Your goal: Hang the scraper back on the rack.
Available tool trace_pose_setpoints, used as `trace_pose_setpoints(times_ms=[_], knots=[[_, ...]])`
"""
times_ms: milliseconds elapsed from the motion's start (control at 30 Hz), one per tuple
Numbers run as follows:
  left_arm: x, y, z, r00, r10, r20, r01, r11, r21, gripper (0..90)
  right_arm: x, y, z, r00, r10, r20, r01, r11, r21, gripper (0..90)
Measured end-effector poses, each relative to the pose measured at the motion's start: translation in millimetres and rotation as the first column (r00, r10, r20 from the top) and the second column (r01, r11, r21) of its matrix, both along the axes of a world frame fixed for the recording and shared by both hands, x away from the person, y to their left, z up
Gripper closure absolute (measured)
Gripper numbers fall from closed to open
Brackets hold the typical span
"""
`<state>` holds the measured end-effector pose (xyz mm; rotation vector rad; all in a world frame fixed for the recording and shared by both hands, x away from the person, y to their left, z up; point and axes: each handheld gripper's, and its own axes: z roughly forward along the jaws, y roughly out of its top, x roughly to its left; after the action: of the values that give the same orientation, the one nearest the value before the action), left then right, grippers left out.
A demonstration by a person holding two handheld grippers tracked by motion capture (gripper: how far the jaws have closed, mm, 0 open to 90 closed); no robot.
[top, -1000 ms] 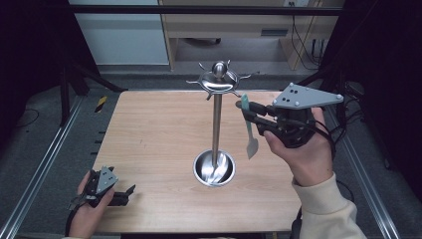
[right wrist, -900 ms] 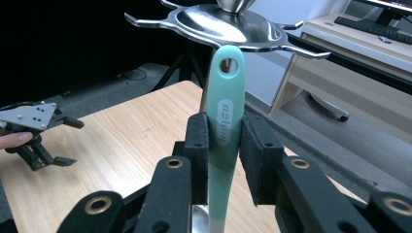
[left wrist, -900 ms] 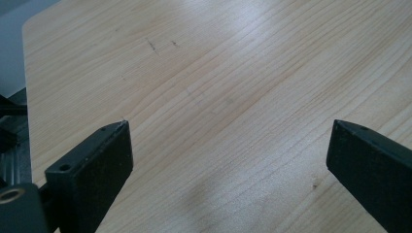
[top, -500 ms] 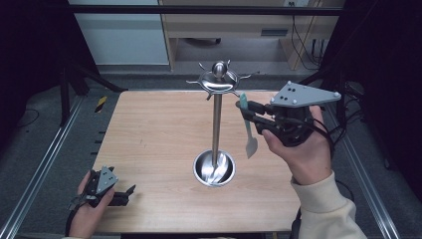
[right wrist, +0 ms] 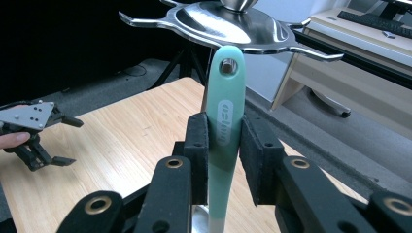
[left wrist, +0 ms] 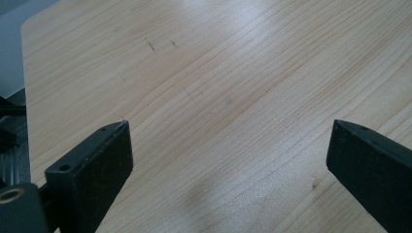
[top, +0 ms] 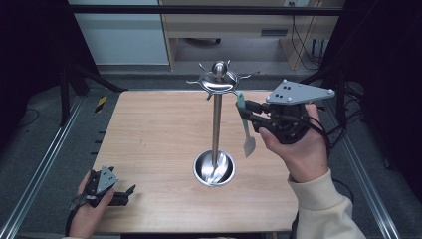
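Jaws of the right gripper (top: 247,112) clamp a teal-handled utensil (right wrist: 223,127) beside the steel rack (top: 217,84). Left gripper (top: 117,195) rests on the table (top: 149,129), jaws wide apart and empty.

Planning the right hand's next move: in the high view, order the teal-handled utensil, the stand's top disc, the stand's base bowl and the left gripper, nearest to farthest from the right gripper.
1. teal-handled utensil, clamped in the right gripper.
2. top disc, just up-left.
3. base bowl, below, toward the person.
4. left gripper, far table corner.

The left gripper (top: 130,190) rests low in the left hand (top: 87,209), jaws spread wide. The right hand (top: 298,149) holds the right gripper (top: 247,111) raised, jaws clamped.
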<state>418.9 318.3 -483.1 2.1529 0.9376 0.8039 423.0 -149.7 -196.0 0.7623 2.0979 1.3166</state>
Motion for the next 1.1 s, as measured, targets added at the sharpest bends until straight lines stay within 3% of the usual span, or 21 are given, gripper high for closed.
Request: trace_pose_setpoints(times_ms=[1100], knots=[[0.1, -0.3, 0.1, 1.0, -0.002, 0.0, 0.002, 1.0, 0.0, 2.7, 8.1, 6.7, -5.1, 1.0, -0.003, -0.006, 0.003, 1.0, 0.022, 73.9]])
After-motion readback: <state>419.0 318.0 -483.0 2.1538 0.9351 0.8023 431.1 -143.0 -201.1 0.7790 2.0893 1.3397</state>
